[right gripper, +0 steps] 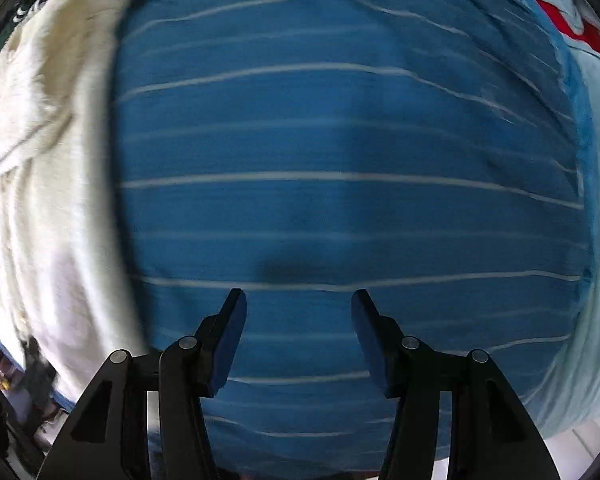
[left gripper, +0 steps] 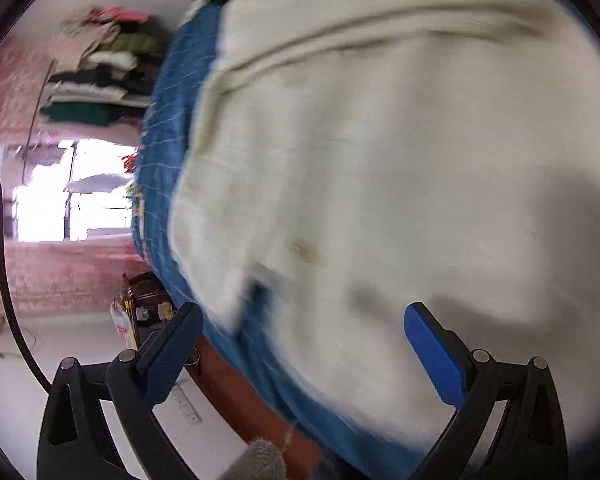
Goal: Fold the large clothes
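Note:
A large cream-white garment point(left gripper: 400, 160) lies spread on a blue bedsheet with thin white stripes point(left gripper: 160, 152). The left wrist view is motion-blurred. My left gripper point(left gripper: 300, 320) is open and empty, hovering over the garment's near edge. In the right wrist view the same garment point(right gripper: 48, 152) lies at the left, on the striped blue sheet point(right gripper: 340, 152). My right gripper point(right gripper: 298, 312) is open and empty, above bare sheet to the right of the garment.
A stack of folded clothes point(left gripper: 100, 76) sits at the far left by a bright window point(left gripper: 72, 192). The bed's wooden edge point(left gripper: 240, 392) runs below the sheet. A light blue pillow point(right gripper: 596, 200) with a red mark lies at the right.

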